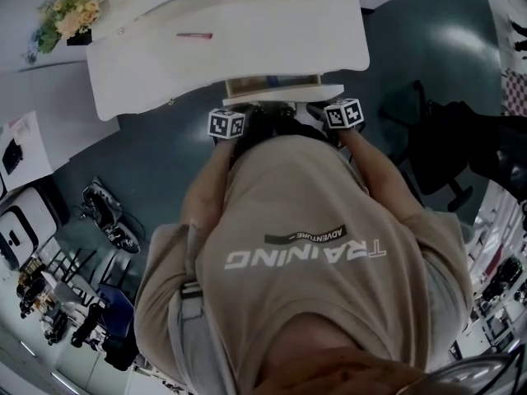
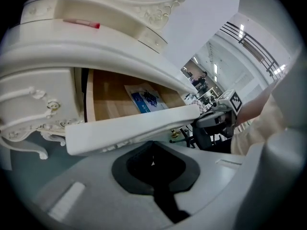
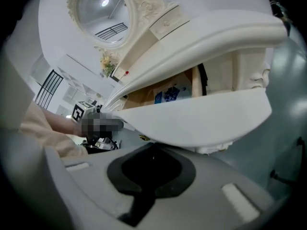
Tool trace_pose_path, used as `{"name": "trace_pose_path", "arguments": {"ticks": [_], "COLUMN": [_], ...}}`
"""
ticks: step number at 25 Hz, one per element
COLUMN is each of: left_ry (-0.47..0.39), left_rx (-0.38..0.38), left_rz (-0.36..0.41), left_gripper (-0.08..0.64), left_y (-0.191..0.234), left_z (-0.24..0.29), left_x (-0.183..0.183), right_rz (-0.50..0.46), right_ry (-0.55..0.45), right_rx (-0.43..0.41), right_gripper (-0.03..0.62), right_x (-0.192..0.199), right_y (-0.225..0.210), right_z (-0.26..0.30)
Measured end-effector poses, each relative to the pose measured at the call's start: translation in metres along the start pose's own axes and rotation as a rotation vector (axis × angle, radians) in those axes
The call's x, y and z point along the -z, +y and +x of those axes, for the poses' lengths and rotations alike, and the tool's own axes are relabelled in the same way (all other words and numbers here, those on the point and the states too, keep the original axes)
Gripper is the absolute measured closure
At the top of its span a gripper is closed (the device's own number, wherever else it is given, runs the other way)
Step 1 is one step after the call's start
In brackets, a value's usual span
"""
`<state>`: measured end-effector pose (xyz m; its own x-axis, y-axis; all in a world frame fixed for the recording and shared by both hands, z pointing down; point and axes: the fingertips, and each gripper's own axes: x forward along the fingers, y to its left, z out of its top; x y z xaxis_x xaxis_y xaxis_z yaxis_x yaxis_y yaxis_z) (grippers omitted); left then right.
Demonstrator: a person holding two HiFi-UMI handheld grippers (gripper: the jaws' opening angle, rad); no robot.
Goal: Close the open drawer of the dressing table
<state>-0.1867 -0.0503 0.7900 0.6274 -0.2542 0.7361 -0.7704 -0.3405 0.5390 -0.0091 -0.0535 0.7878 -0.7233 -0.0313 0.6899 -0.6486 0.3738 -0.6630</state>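
The white dressing table (image 1: 165,64) stands in front of me with its middle drawer (image 1: 272,85) pulled part way out. In the head view my left gripper (image 1: 239,120) and right gripper (image 1: 333,113) sit side by side at the drawer's front edge. The left gripper (image 2: 153,145) is shut, its tips just under the white drawer front (image 2: 134,123). Past that front lies a blue packet (image 2: 146,99) on the wooden drawer bottom. The right gripper (image 3: 152,150) is shut too, close under the drawer front (image 3: 201,116). Neither holds anything.
A red pen-like thing (image 1: 194,35) lies on the table top and a flower bunch (image 1: 70,15) stands at its back left. An oval mirror (image 3: 103,13) rises behind. A black office chair (image 1: 445,151) is to my right, and bags and gear (image 1: 107,216) lie on the floor to the left.
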Motion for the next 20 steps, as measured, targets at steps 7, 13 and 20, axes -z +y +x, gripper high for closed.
{"name": "trace_pose_path", "arguments": {"ticks": [7, 13, 20], "left_ry": [-0.037, -0.054, -0.071], "left_rx": [-0.01, -0.028, -0.066], "left_rz": [-0.009, -0.005, -0.002], "left_gripper": [0.558, 0.558, 0.558], "left_y": [0.012, 0.023, 0.034], "left_z": [0.0, 0.005, 0.014], "left_x": [-0.029, -0.058, -0.091], "right_rz": [0.017, 0.044, 0.057], "right_ry": [-0.024, -0.056, -0.062], "right_rx": [0.049, 0.056, 0.044], "right_gripper": [0.588, 0.588, 0.588], "right_x": [-0.031, -0.059, -0.083], "right_y": [-0.009, -0.015, -0.024], "right_z": [0.002, 0.005, 0.006]}}
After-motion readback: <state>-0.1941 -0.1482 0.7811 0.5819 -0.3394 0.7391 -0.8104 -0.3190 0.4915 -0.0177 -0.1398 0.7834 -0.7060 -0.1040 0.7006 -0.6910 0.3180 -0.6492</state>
